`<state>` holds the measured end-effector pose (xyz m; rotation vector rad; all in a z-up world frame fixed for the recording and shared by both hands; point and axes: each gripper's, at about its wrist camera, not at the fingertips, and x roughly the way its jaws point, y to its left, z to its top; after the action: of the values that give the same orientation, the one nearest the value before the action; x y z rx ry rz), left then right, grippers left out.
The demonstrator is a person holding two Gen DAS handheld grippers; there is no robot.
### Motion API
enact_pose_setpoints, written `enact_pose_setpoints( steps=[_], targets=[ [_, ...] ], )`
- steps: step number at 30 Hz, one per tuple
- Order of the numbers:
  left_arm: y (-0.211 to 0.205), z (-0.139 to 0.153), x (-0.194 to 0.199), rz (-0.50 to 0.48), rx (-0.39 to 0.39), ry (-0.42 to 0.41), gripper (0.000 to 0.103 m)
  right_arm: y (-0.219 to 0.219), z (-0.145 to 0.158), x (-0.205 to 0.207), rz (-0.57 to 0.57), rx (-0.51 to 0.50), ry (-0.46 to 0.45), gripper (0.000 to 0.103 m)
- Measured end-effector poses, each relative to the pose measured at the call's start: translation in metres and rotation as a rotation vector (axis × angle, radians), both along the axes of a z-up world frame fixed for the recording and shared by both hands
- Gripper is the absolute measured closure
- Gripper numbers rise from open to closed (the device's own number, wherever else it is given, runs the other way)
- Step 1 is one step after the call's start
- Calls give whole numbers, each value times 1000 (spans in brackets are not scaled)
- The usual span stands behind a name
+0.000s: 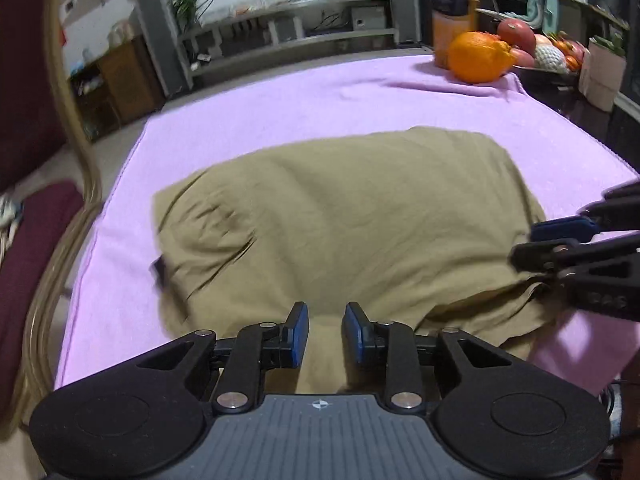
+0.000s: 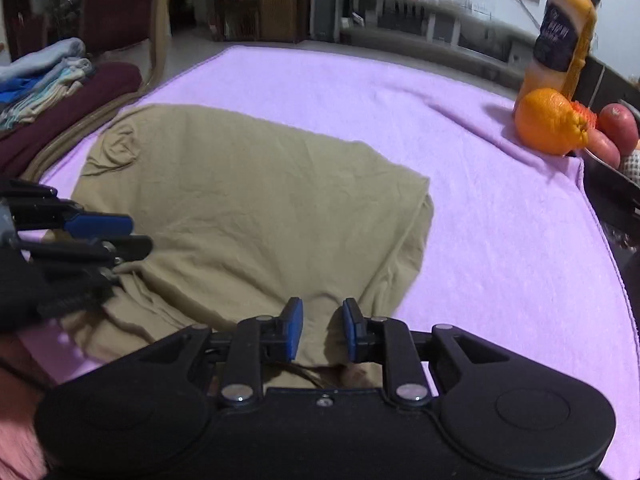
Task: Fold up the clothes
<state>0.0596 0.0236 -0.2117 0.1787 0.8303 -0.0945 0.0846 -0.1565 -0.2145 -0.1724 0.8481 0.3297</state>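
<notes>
We see a folded khaki cotton garment lying on a lilac terry cloth that covers the table. In the left wrist view the garment fills the centre of the frame, its near edge running under the left gripper at the bottom centre. The blue-padded fingers of this gripper stand apart, with khaki fabric visible in the gap between them; we cannot tell whether the pads touch the cloth.

In the right wrist view the garment occupies the centre and left of the frame. The right gripper sits at the bottom centre, above the near right part of the garment, just beside the rounded fold. Its fingers are likewise spread, with fabric showing between them and nothing clamped.

Each gripper appears in the other camera: the right gripper enters at the right edge of the left wrist view, at the garment's lower right hem, and the left gripper enters at the left edge of the right wrist view, over bunched fabric.

At the upper right of both views, well apart from the garment, stand a round orange fruit and an orange juice bottle with a dark label. A stack of folded pale clothes rests on a maroon chair seat at the upper left of the right wrist view.
</notes>
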Motion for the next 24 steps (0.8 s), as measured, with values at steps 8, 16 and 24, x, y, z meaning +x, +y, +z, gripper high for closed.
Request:
enact_pose_setpoints(
  steps=[8, 16, 24],
  targets=[
    [23, 13, -38, 8, -42, -14, 75, -32, 17, -20, -95, 89, 32, 82],
    [30, 48, -51, 3, -104, -110, 75, -20, 40, -30, -41, 180, -23, 90],
    [50, 4, -23, 95, -83, 31, 73, 21, 7, -16, 74, 164, 60, 89]
  ],
)
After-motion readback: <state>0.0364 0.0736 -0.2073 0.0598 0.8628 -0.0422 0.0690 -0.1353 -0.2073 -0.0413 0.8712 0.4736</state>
